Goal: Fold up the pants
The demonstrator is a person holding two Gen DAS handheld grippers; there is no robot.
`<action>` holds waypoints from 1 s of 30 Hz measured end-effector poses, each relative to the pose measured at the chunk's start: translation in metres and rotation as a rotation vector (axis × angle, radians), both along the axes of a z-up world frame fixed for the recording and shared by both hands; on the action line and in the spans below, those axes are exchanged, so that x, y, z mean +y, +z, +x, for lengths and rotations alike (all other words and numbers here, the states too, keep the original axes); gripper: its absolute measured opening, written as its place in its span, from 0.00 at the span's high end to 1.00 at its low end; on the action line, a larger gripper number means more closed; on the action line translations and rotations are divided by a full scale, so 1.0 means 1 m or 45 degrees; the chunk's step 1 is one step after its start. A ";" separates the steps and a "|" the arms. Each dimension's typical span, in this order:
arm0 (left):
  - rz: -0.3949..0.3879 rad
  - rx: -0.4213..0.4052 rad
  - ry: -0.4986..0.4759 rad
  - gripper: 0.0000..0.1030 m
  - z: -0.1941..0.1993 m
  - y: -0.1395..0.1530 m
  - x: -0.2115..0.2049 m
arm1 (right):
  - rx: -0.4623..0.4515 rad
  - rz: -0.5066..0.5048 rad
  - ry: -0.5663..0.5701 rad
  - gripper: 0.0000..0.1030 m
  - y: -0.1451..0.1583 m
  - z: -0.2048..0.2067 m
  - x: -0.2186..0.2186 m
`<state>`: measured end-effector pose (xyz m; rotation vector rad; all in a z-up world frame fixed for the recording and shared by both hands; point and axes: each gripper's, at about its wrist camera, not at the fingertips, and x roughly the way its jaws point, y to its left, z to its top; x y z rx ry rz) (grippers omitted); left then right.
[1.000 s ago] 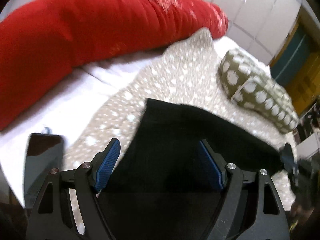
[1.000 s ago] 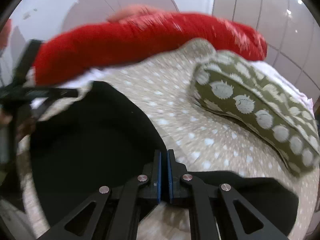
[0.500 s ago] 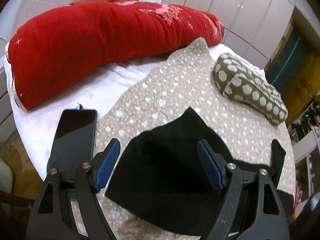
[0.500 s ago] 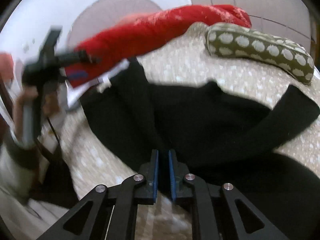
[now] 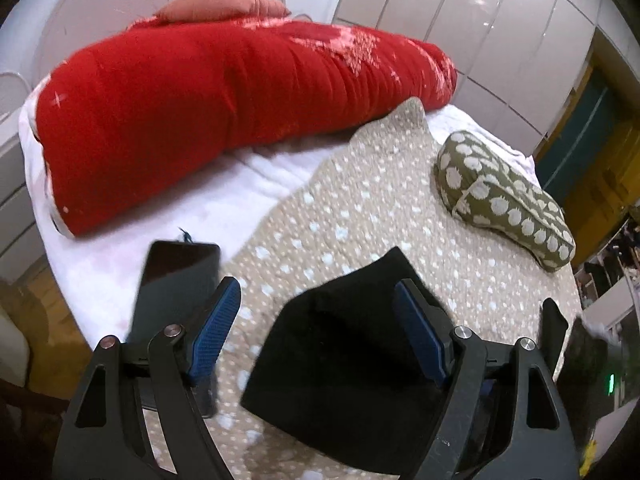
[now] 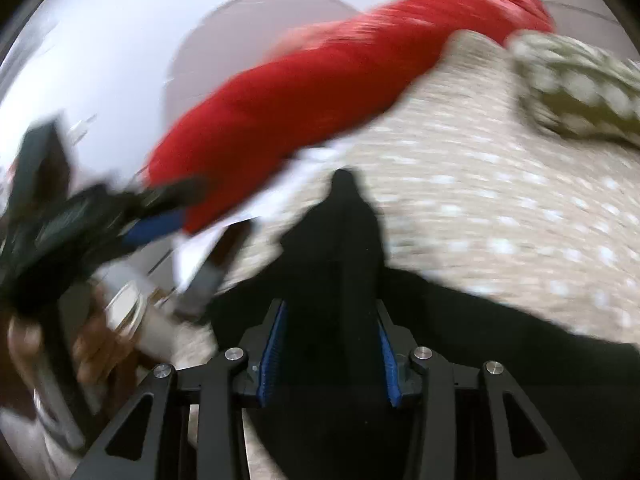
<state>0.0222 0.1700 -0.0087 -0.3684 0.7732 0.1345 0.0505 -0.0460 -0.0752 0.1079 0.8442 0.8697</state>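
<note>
Black pants (image 6: 352, 248) lie folded on the bed (image 5: 360, 208). Our right gripper (image 6: 328, 360) has just opened and let go; left gripper (image 5: 316, 332) hangs wide, empty, at seven o'clock.

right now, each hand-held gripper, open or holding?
left hand-held gripper: open, holding nothing
right hand-held gripper: has just been opening, black pants lie between unpressed

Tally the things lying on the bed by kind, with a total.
Pillows: 3, red pillow, pink pillow, green spotted pillow
Blankets: 1, spotted blanket
Pants: 1, black pants
Phones: 1, phone
Total: 6
</note>
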 end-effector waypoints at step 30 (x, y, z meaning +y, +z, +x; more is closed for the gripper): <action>0.077 0.208 -0.268 0.23 0.014 -0.062 -0.089 | 0.058 -0.238 -1.106 0.96 0.036 -0.031 -0.273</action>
